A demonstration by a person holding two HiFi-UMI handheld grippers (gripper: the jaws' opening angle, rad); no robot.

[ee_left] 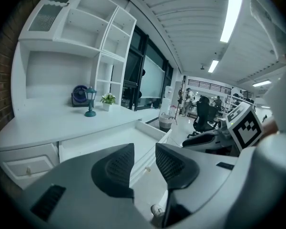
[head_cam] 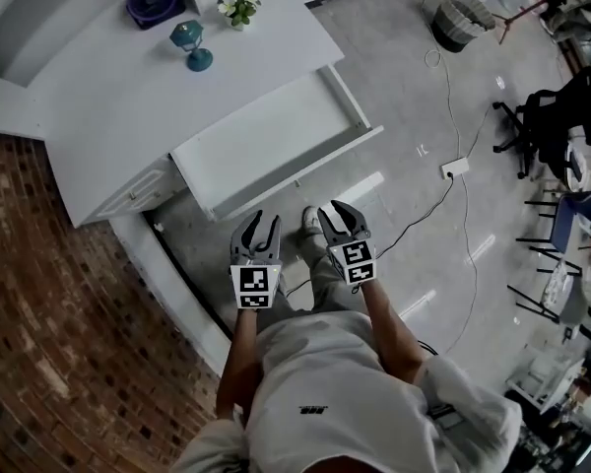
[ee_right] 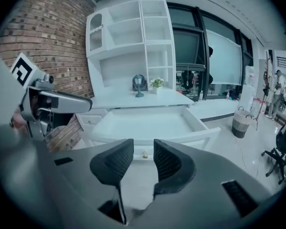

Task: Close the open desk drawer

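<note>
Drawer (head_cam: 297,177) stands open, projecting from the tabletop's (head_cam: 118,97) front edge. Left hand-held gripper (head_cam: 257,221) and right hand-held gripper (head_cam: 332,211) hover before its front panel, clear of it. Both pairs of jaws are slightly parted, nothing between. Knob (ee_right: 144,154) is tiny, barely resolved in the head view. Shelf unit (ee_right: 133,37) is cut off there at the top edge.
</note>
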